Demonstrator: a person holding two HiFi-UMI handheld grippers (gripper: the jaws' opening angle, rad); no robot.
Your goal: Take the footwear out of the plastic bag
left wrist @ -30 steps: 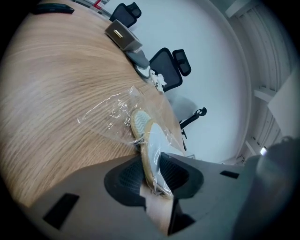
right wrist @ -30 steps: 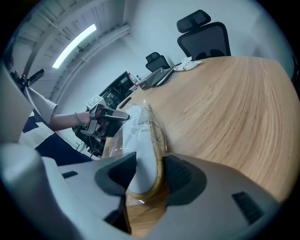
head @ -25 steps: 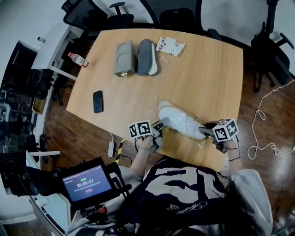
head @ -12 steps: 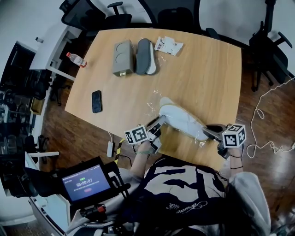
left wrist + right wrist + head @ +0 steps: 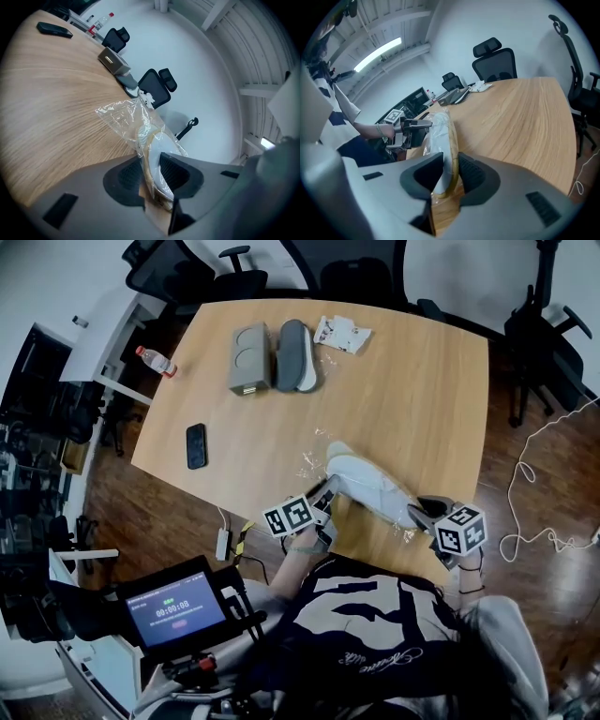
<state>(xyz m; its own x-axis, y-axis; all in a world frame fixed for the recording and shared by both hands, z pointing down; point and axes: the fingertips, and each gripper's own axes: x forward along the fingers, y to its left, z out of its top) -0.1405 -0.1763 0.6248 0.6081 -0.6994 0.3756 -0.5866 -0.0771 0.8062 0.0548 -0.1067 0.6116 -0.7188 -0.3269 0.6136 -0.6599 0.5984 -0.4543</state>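
Observation:
A white shoe (image 5: 370, 486) in a clear plastic bag (image 5: 314, 460) lies at the near edge of the wooden table (image 5: 422, 381). My left gripper (image 5: 328, 495) is shut on the shoe's left end through the plastic. In the left gripper view the shoe (image 5: 155, 146) and the crinkled bag (image 5: 123, 115) sit between the pads of that gripper (image 5: 152, 172). My right gripper (image 5: 419, 512) is at the shoe's right end. Its jaws are opening, with the shoe's (image 5: 439, 136) pale sole between the pads of that gripper (image 5: 451, 169) and still touching both.
At the far side of the table lie a grey shoe (image 5: 295, 354), a grey box (image 5: 251, 357) and a small packet (image 5: 344, 332). A black phone (image 5: 197, 444) lies near the left edge, with a bottle (image 5: 155, 360) beyond it. Office chairs (image 5: 361, 277) ring the table.
My right gripper drew off to the right, then came back onto the shoe's end. The left gripper has stayed shut on the other end, and the shoe has hardly shifted.

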